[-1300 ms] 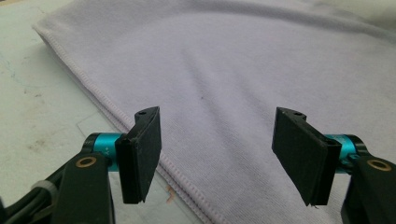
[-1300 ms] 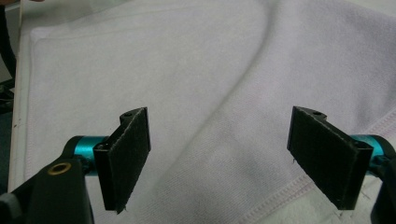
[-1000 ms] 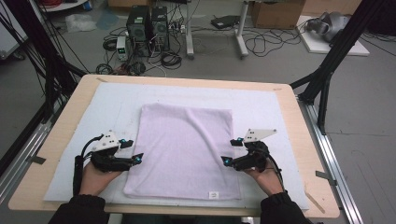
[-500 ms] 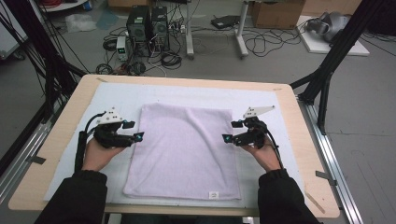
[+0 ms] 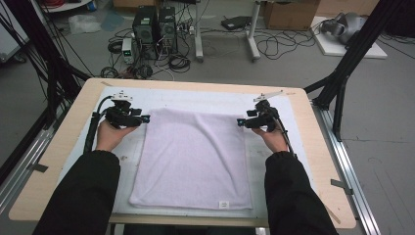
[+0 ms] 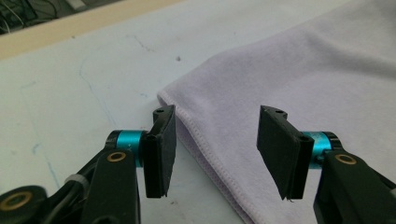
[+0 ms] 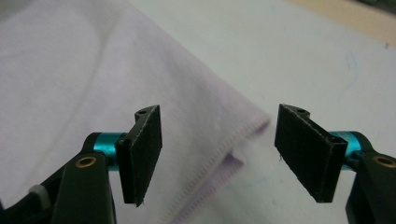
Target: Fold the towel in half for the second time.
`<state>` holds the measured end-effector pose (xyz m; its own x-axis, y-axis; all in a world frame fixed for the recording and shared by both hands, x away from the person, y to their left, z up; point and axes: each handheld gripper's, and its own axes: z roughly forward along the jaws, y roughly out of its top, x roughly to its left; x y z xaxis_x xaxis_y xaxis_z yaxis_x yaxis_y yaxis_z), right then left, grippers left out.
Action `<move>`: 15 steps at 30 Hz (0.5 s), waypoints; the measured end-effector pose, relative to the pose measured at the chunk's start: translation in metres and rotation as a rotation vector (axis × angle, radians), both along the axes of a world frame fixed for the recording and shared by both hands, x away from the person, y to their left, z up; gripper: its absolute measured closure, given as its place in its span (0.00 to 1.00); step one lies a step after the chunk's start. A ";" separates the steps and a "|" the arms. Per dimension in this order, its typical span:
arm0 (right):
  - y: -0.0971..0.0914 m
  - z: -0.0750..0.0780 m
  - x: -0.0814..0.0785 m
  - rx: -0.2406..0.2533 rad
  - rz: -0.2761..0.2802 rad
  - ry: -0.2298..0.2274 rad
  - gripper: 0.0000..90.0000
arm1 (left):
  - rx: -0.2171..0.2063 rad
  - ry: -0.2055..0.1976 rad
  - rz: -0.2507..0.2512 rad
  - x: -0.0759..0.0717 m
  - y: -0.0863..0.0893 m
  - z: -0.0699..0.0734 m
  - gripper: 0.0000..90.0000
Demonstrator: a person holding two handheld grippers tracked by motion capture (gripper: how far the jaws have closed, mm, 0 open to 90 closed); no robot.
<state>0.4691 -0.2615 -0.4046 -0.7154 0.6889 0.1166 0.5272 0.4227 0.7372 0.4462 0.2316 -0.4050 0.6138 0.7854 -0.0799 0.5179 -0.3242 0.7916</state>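
The towel lay flat on the mat. The left gripper and right gripper stood at its far corners, jaws closing, apart, gripping nothing; each straddled the towel's edge.

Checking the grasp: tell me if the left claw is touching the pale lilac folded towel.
Apart. In the left gripper view, the left claw straddles the pale lilac folded towel's stitched corner, jaws just closing, pads clear of the cloth.
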 end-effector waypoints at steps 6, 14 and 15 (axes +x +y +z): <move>-0.008 -0.015 0.010 0.002 -0.056 0.038 0.36 | -0.002 0.043 0.064 0.016 -0.003 -0.020 0.51; 0.000 -0.028 0.015 0.058 0.018 0.091 0.89 | -0.051 0.080 0.056 0.022 -0.013 -0.030 0.95; 0.000 -0.026 0.014 0.057 0.020 0.093 0.91 | -0.041 0.072 0.054 0.021 -0.013 -0.028 0.96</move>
<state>0.4834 -0.2610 -0.4304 -0.7133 0.6648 0.2220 0.5863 0.3926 0.7086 0.4670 0.2182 -0.4327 0.5620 0.8126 -0.1545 0.5895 -0.2624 0.7640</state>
